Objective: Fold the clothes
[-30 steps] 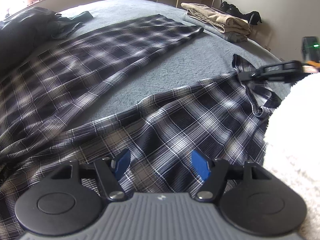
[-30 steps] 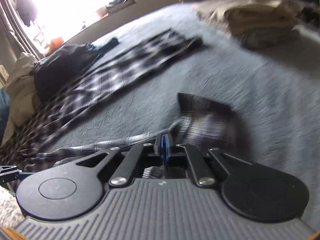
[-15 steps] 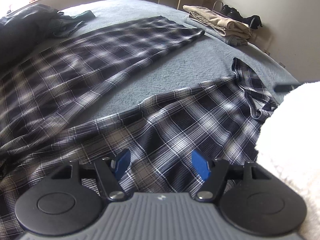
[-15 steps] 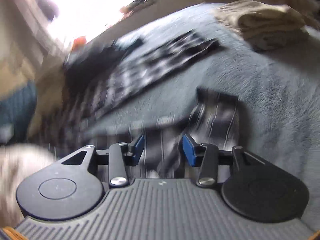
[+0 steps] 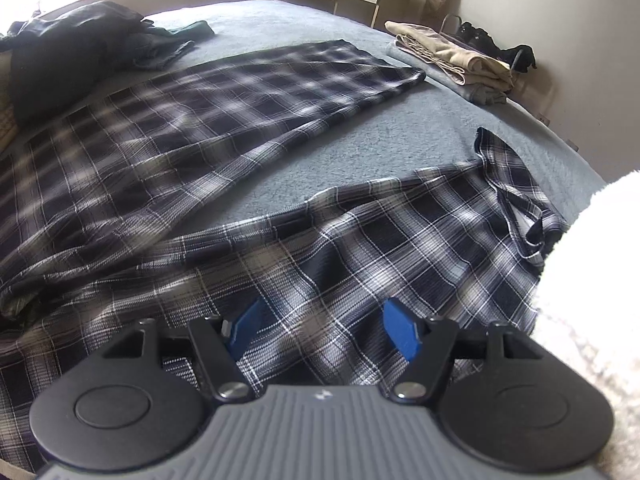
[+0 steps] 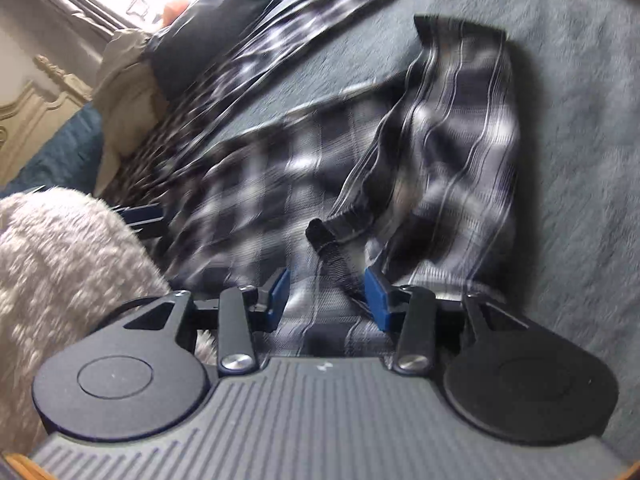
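plaid trousers (image 6: 460, 128) under parted right tool (image 6: 326, 294)

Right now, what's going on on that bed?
A person with a handheld gripper in each hand is folding plaid pants spread on a grey blanket. The left gripper hovers over the near pant leg, jaws apart, gripping nothing. The right gripper sits over the rumpled cuff, jaws apart, pads not pressing the cloth. Folded beige clothes lie at the far corner, a dark pile far left.
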Motion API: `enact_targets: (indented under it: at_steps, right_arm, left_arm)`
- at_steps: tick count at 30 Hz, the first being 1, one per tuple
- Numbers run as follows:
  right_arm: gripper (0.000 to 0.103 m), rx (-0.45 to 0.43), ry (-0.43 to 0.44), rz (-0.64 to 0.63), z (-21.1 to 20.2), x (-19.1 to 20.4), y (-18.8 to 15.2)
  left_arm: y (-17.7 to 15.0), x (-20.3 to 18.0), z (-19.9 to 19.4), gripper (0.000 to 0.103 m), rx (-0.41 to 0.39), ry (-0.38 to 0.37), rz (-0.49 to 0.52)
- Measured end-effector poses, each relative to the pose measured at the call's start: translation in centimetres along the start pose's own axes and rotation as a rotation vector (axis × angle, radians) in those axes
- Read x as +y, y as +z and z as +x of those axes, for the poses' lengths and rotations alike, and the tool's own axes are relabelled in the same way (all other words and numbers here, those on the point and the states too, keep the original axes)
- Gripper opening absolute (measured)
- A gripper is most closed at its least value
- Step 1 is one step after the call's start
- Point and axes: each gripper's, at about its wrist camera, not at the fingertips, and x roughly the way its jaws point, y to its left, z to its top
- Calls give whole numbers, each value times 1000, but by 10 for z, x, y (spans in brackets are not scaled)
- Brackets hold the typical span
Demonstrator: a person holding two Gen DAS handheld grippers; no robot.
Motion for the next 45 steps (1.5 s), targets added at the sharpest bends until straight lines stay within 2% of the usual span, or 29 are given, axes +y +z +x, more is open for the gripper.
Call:
enact_targets:
  at_steps: [2, 7, 9, 12, 14, 17, 22, 25, 28, 36, 37, 39, 40, 42, 45]
  right_arm:
    - [42, -14, 2, 2, -4, 1, -1]
    - [42, -151, 27, 19, -15, 6, 1]
    - [42, -184, 10, 21, -12, 7, 3]
    - [42, -143, -29, 3, 6, 7, 2]
    - [42, -100, -4, 3, 14, 3, 0]
    - [42, -93, 13, -35, 12, 8, -2]
    - [42, -156, -80, -146, 4, 21, -1]
    - [42, -161, -133, -234, 7, 29, -3]
    - [40, -118, -185, -307, 16, 32, -6]
    - [40, -36, -217, -483, 29, 45, -3]
    - [39, -21, -225, -503, 32, 46, -1]
    - [27, -2, -243, -534, 34, 48, 1]
    - [14, 0, -252, -540, 34, 48, 3]
    - [4, -12, -258, -534, 31, 46, 7]
    - [3, -108, -248, -477, 9, 40, 10]
  left_arm:
    - [0, -1, -1, 69, -1, -3, 4]
    - [0, -2, -2, 69, -3, -6, 6]
    - [-1, -2, -3, 69, -3, -6, 4]
    - [-2, -1, -3, 69, 0, -8, -1]
    - [-2, 0, -4, 69, 1, -9, -2]
    - [-3, 1, -3, 69, 6, -11, -8]
    - [-3, 0, -2, 69, 10, -13, -7]
    - [-3, 0, -2, 69, 12, -11, -9]
    - [-4, 1, -1, 69, 16, -10, -15]
    - [-4, 1, 0, 69, 22, -4, -17]
    - [-4, 1, 0, 69, 23, -3, -18]
    - [-4, 2, 1, 69, 24, -1, -20]
    - [-4, 2, 1, 69, 26, -1, -22]
    - [-4, 3, 2, 69, 29, 0, -27]
    - [-4, 4, 3, 69, 35, 1, -31]
